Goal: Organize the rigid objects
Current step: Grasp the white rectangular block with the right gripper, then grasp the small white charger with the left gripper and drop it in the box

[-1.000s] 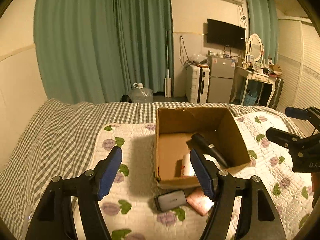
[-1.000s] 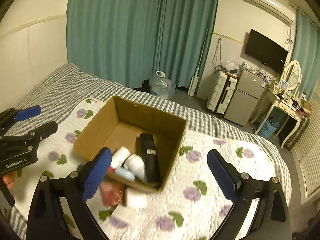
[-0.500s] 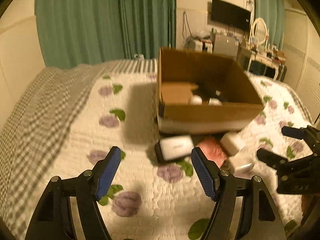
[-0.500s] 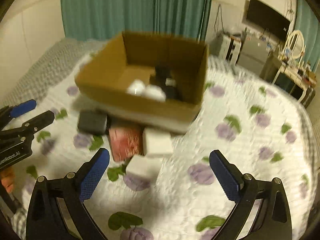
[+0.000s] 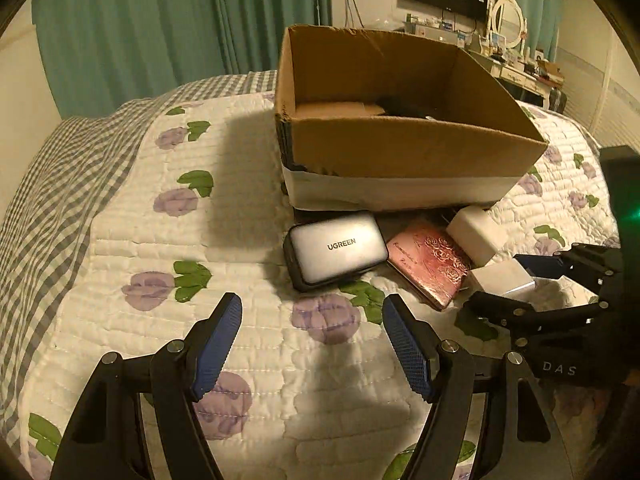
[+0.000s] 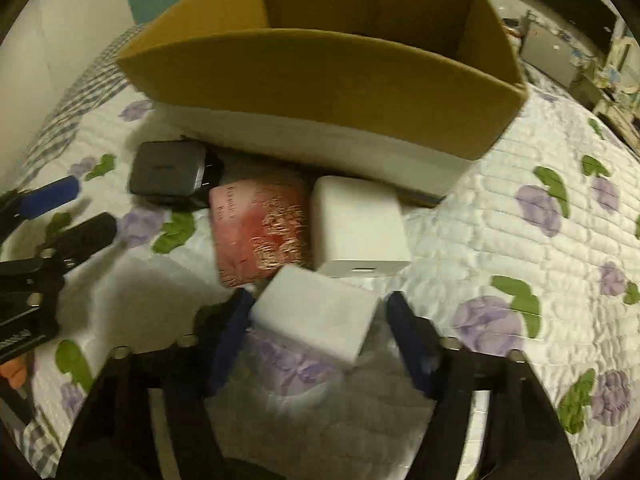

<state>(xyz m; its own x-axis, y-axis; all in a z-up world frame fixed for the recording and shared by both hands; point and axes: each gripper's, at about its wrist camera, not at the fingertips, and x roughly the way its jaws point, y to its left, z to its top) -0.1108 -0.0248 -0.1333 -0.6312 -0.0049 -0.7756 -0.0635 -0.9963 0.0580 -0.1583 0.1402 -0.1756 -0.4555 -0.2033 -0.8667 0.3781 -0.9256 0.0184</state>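
Note:
An open cardboard box point(image 5: 400, 148) stands on the quilted bed, with dark objects partly visible inside. In front of it lie a grey UGREEN charger point(image 5: 338, 250), a pink rose-printed box point(image 5: 430, 262) and two white blocks point(image 5: 474, 234) point(image 5: 502, 276). My left gripper point(image 5: 312, 344) is open and empty, just short of the charger. In the right wrist view my right gripper point(image 6: 318, 340) is open with the nearer white block point(image 6: 316, 312) between its blue fingers; whether they touch it I cannot tell. The other white block point(image 6: 358, 226), pink box point(image 6: 260, 232) and charger point(image 6: 168, 172) lie behind.
The box point(image 6: 320, 80) blocks the far side. The quilt point(image 5: 160, 240) extends left to a checked blanket point(image 5: 52, 184). Green curtains point(image 5: 140, 28), a TV and a dresser stand beyond the bed. The right gripper point(image 5: 532, 284) shows at the left view's right edge.
Both grippers have dropped and moved forward toward the objects in front of the box. The right gripper's fingers now straddle the nearer white block and stand closer together.

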